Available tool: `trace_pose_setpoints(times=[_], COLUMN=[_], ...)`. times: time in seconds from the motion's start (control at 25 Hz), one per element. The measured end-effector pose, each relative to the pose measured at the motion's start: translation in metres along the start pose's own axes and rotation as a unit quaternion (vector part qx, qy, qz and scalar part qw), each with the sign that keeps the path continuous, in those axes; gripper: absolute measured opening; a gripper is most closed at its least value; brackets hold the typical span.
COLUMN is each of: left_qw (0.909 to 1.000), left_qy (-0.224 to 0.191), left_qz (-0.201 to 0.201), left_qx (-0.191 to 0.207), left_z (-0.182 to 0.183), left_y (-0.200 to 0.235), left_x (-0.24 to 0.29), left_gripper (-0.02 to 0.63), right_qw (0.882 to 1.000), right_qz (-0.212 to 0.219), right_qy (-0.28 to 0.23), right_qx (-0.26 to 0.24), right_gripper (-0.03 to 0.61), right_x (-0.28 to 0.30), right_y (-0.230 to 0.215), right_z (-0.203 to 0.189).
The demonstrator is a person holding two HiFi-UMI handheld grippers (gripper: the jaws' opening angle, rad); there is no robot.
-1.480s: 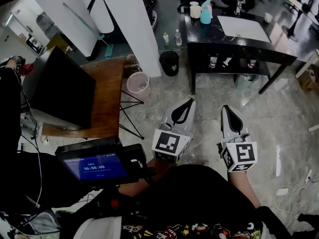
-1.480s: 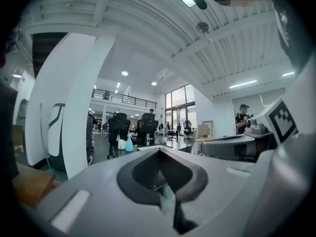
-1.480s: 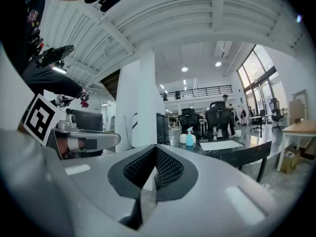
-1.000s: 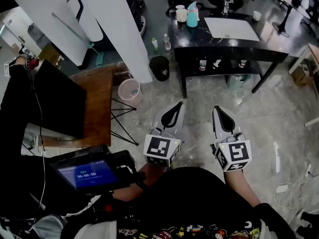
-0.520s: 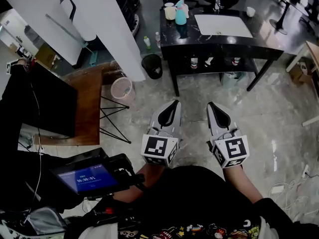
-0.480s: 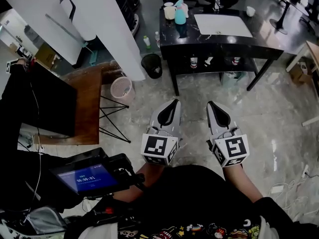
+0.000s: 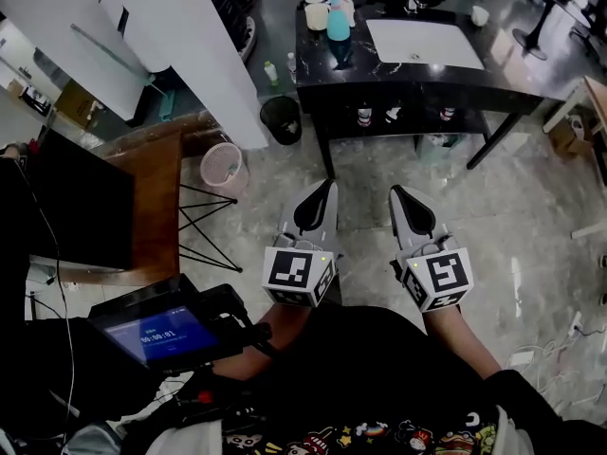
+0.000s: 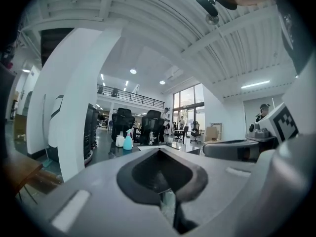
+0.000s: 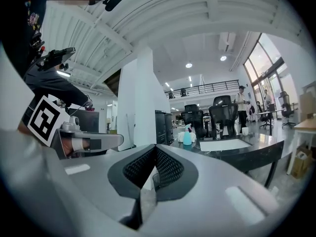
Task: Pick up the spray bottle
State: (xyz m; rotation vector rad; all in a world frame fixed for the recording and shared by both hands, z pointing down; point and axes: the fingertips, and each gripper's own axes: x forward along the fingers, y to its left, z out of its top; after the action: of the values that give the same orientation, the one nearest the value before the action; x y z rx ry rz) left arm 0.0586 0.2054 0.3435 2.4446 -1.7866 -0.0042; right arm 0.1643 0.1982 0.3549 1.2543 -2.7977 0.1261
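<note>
Spray bottle [image 7: 338, 22], teal, stands upright at the far left corner of the black table [image 7: 493, 81], just beside a white cup [image 7: 315, 12]. It sits with the other tabletop clutter, nozzle up, so it's easy to take from the side. A white sheet [image 7: 424, 44] lies flat on the same top, apart from the bottle. Small bottles sit on the shelf under the table, too small to tell what they are.

Left gripper [image 7: 325, 190] and right gripper [image 7: 398, 195] are held low in front of the person, side by side over bare floor, both pointing toward the table. Each is well apart from the bottle. Both gripper views show the jaws pressed together with nothing between them; the bottle shows small and far off in both views, roughly ahead. My read: this is a ready pose, hands level and close to the body, the approach not yet begun.

Black bin [image 7: 281, 119] and pink basket [image 7: 220, 166] stand on the floor left of the table, near a white pillar [image 7: 180, 36]. A wooden desk [image 7: 152, 188] with a dark monitor [image 7: 66, 207] is further left. Next move likely needs a step forward and the jaws spread before reaching the bottle.
</note>
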Motion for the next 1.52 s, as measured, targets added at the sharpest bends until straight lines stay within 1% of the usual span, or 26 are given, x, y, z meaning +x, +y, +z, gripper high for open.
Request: trace_pose_setpoints(times=[0.12,0.28,0.4,0.52,0.6,0.76,0.92,1.16,1.24,1.4,1.52], left_qw=[0.9999,0.9993,0.9976,0.9953,0.9942,0.9933,0.9916,0.9915,0.9923,0.9943,0.9966], left_qy=[0.002,-0.003,-0.008,-0.014,-0.016,-0.008,0.000,0.004,0.007,0.005,0.003], left_qz=[-0.011,-0.037,-0.069,-0.096,-0.106,-0.115,-0.130,-0.130,-0.124,-0.106,-0.080], left_qx=[-0.010,-0.010,-0.004,0.009,0.014,0.006,0.004,0.005,0.005,0.013,0.016], left_z=[0.000,0.013,0.033,0.047,0.051,0.055,0.047,0.044,0.044,0.048,0.050], left_y=[0.027,0.082,0.123,0.156,0.176,0.211,0.222,0.221,0.222,0.220,0.219], left_x=[0.035,0.104,0.159,0.199,0.221,0.263,0.287,0.304,0.311,0.328,0.348], left_gripper=[0.002,0.002,0.002,0.002,0.002,0.002,0.002,0.002,0.002,0.002,0.002], right_qw=[1.000,0.999,0.998,0.997,0.996,0.995,0.994,0.994,0.995,0.997,0.998], right_qz=[-0.003,-0.024,-0.054,-0.079,-0.086,-0.095,-0.106,-0.107,-0.101,-0.080,-0.054], right_qy=[0.021,0.022,0.015,0.005,0.001,0.010,0.018,0.020,0.017,0.009,0.007], right_qx=[0.005,-0.004,-0.005,-0.002,-0.002,-0.003,0.003,0.008,0.011,0.000,0.000], right_gripper=[0.025,0.025,0.025,0.025,0.025,0.025,0.025,0.025,0.025,0.025,0.025], right_x=[0.037,0.110,0.168,0.216,0.245,0.294,0.314,0.328,0.334,0.346,0.358], right_y=[-0.010,-0.033,-0.050,-0.064,-0.068,-0.080,-0.094,-0.119,-0.127,-0.146,-0.168], right_z=[-0.004,0.009,0.027,0.038,0.044,0.050,0.046,0.041,0.043,0.052,0.053])
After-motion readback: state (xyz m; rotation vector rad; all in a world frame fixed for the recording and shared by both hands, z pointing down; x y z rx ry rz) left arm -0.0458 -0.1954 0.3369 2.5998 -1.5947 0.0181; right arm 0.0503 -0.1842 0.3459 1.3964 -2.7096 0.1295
